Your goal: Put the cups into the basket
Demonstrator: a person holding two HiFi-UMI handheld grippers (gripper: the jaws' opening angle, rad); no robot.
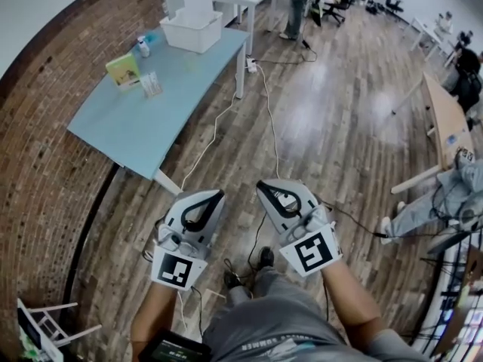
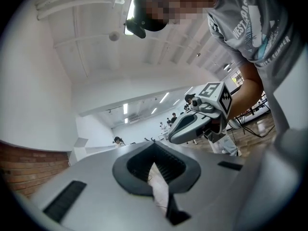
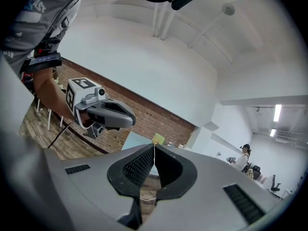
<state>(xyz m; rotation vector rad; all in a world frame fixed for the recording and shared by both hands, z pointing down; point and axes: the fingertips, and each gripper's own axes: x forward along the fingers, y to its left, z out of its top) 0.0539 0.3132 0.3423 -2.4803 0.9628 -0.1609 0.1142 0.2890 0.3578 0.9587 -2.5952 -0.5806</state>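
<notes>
Where the table [image 1: 136,127] ends, basket [image 1: 195,30] mouth-up, cup [image 1: 151,84] upright.

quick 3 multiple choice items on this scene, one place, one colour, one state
1. Where is the white basket? A on the floor; B at the far end of the blue table; C in a gripper.
2. The wall beside the table is: A red brick; B green tile; C glass.
3. The right gripper has jaws that are: A wide open; B shut on a cup; C shut and empty.
Answers: B, it sits on the tabletop's far end; A, brick courses show; C, the jaws meet with nothing between.
</notes>
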